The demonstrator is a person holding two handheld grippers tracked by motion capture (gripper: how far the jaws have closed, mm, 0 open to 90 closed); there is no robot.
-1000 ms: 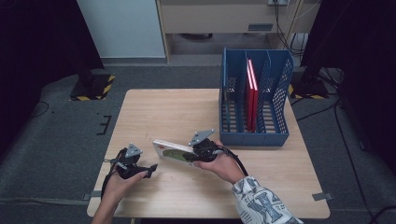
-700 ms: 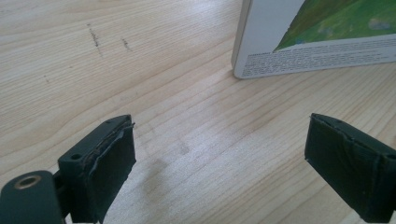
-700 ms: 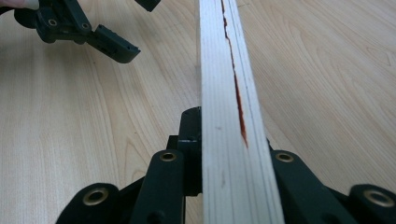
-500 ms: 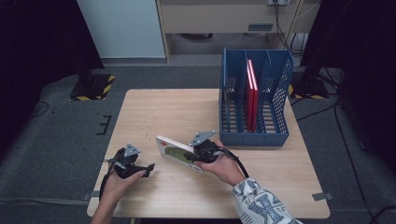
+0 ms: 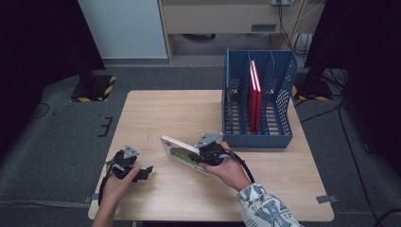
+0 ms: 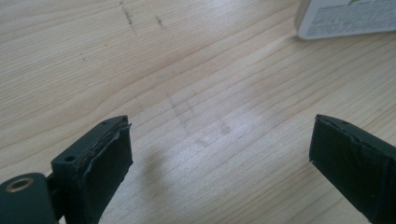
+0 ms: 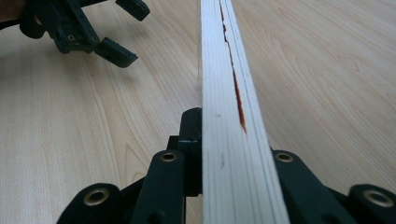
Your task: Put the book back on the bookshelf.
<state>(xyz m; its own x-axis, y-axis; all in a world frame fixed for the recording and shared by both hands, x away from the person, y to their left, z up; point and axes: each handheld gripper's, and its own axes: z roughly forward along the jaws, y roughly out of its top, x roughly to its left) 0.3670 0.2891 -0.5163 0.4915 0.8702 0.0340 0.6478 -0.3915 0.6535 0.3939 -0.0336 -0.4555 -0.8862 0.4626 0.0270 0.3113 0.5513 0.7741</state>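
High view: our right gripper clamps the white book at the desk's six o'clock; carry it level toward the blue file rack at two o'clock. Left gripper view: fingers released. Right gripper view: book edge pinched squarely.

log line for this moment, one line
right gripper: shut on book, tilted up | left gripper: open, empty, over table | blue rack: two red books

One wooden table; one blue file rack holding two red books; one white book; two grippers, left and right.
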